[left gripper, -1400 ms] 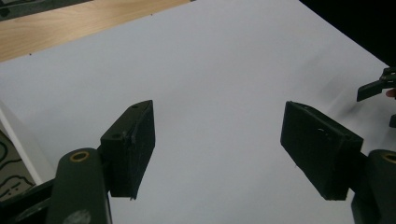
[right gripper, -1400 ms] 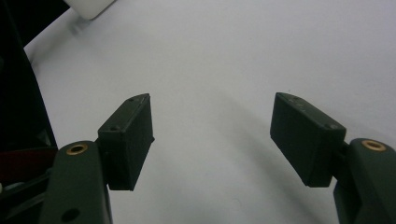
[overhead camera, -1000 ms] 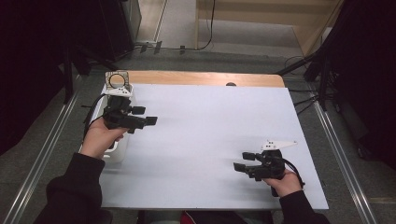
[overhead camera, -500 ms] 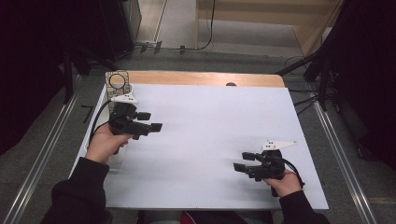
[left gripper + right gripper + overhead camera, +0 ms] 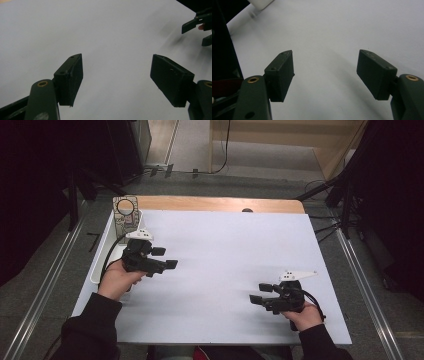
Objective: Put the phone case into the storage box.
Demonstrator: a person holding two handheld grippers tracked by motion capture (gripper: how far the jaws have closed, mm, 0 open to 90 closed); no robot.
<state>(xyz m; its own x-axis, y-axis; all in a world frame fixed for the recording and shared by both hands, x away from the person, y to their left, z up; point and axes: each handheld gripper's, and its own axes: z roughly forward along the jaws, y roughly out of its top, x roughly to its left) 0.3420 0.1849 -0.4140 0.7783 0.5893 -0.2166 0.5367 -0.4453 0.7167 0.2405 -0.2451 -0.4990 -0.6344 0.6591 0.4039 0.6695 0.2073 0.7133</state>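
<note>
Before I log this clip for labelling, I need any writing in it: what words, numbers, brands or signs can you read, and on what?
Readable text: none.
Printed card standing at the far end of the white tray: a dark ring and faint marks, too small and blurred to read.
Left hand-held gripper and right hand-held gripper: no lettering visible.
White table sheet: blank.

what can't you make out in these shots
- High view: the inside of the white bin at the table's left edge, covered by the left gripper and its hand.
- High view: the print on the card with a ring, too small to read.
- High view: the small dark thing at the wooden edge, too small to name.
- Right gripper view: a white object, cut by the top edge.
</note>
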